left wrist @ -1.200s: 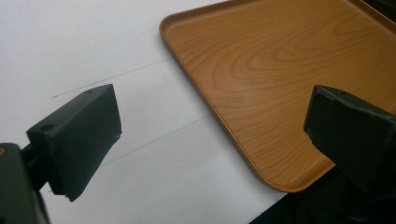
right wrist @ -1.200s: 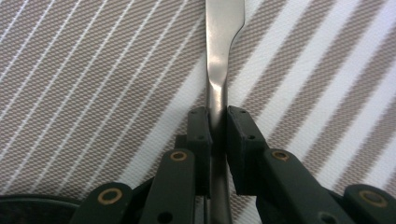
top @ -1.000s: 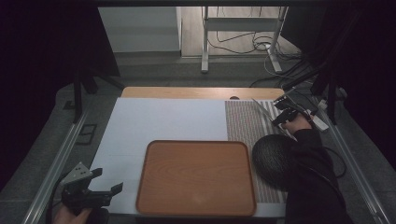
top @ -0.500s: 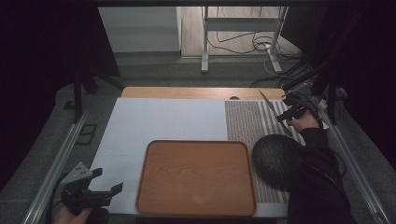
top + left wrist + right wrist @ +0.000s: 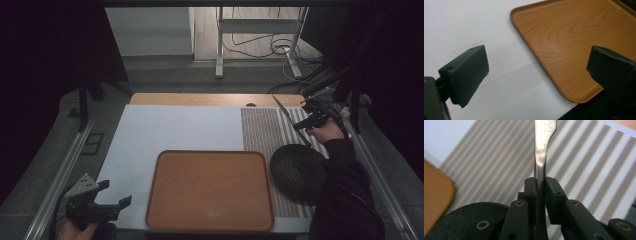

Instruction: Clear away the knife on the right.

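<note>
Knife (image 5: 541, 152) clamped in right tool (image 5: 540, 185), blade tip cut off

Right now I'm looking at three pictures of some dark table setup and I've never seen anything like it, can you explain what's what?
No robot here: a person holds a hand-held gripper, a clamp with two black jaws, in each hand. The high view looks down on the table from above. The other two pictures come from small cameras riding on each gripper, looking along its jaws.

On the table lie a white mat, a striped placemat, a wooden tray and a round black coaster.

The left gripper waits open near the tray's corner, holding nothing. The right gripper, at the far right, is clamped on the handle of a metal utensil, probably a knife, held above the placemat.
</note>
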